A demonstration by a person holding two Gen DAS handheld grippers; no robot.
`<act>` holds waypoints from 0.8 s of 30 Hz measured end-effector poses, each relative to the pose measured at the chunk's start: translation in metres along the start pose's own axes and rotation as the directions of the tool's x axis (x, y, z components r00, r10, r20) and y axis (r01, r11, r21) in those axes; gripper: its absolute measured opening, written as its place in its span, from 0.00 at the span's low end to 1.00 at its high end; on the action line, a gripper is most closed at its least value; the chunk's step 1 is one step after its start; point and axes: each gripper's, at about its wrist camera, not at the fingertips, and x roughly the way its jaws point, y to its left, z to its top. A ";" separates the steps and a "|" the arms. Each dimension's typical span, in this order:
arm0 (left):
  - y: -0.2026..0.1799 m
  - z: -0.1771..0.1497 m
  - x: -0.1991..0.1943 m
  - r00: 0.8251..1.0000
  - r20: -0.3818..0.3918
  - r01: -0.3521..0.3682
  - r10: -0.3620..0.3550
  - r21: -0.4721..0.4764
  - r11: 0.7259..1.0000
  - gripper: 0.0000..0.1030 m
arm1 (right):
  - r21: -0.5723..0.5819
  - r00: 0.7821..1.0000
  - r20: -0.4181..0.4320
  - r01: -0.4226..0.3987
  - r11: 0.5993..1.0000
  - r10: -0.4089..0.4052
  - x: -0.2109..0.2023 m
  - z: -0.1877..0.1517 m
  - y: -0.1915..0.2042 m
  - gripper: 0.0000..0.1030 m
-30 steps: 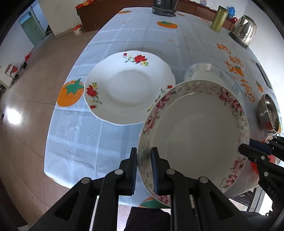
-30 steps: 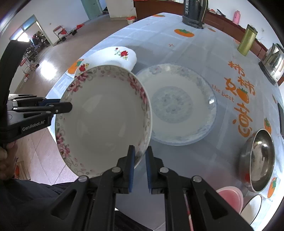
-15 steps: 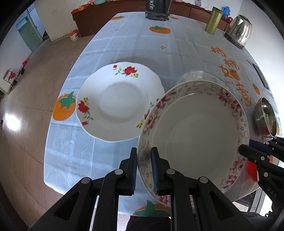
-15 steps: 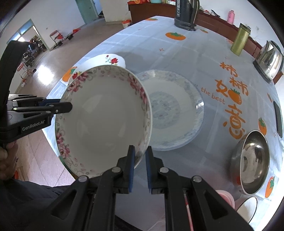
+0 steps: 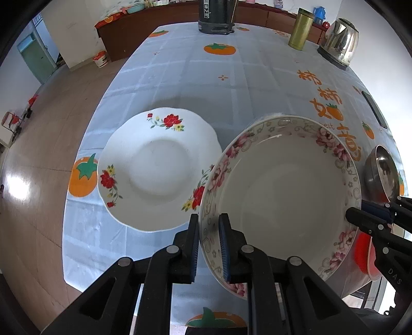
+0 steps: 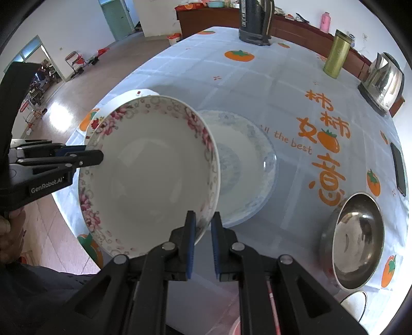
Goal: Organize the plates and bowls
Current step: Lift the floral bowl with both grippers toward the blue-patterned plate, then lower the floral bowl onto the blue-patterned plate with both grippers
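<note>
A white bowl with a pink flower rim [image 5: 283, 195] [image 6: 149, 175] hangs tilted above the near edge of the table, held from both sides. My left gripper [image 5: 208, 244] [image 6: 95, 157] is shut on its left rim. My right gripper [image 6: 203, 242] [image 5: 360, 216] is shut on the opposite rim. Below and to the left lies a white plate with red flowers [image 5: 157, 167] [image 6: 134, 94]. A blue-patterned plate [image 6: 247, 165] lies on the cloth beside it, half hidden behind the bowl.
A steel bowl [image 6: 355, 239] [image 5: 383, 170] sits at the right edge of the table. Far back stand a kettle [image 6: 383, 80], a gold canister [image 6: 336, 54] and a dark appliance [image 6: 255, 20]. A phone [image 6: 399, 167] lies at the far right. A person's hand [image 6: 10, 232] holds the left gripper.
Both grippers have carried the bowl along together, and the plates have slid down and left in both views. More of the far table shows. Both grips are unchanged.
</note>
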 end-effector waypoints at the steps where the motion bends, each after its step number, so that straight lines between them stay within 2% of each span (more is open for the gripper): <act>1: -0.001 0.002 0.001 1.000 0.000 0.002 -0.002 0.003 1.000 0.16 | 0.002 1.000 0.000 0.001 1.000 -0.001 0.000 0.000 -0.001 0.11; 24: -0.022 0.027 0.008 1.000 0.003 0.016 -0.016 0.043 0.999 0.16 | 0.057 1.000 0.002 0.029 0.998 -0.029 0.001 0.011 -0.032 0.11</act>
